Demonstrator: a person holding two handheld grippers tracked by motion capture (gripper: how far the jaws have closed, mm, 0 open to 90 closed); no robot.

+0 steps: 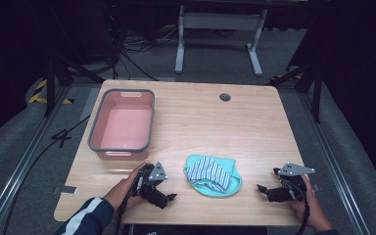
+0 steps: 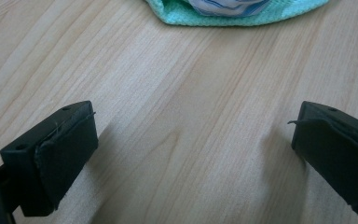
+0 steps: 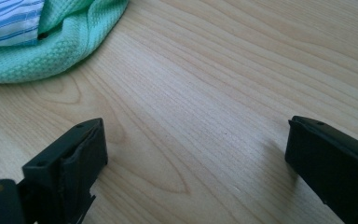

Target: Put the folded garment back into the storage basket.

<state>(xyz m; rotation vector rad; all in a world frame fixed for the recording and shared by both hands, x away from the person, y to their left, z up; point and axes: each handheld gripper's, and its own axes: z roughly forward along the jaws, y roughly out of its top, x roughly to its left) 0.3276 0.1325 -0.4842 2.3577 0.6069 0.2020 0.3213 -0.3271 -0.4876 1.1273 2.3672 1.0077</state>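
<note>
Dark floor and cables surround the pale wooden table (image 1: 254, 122), where a pink basin (image 1: 123, 125) stands at the far left, well clear of both hands. Near the front edge, between the left claw (image 1: 169, 198) and right claw (image 1: 262, 188), both spread wide and empty, lies a crumpled mint-green cloth (image 1: 227, 183) with a blue-and-white striped cloth (image 1: 208, 171) bunched on top.

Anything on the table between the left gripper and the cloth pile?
Nothing: bare wood separates the left gripper from the cloth pile, seen in the high view and the left gripper view, where the open jaws frame bare table.
</note>
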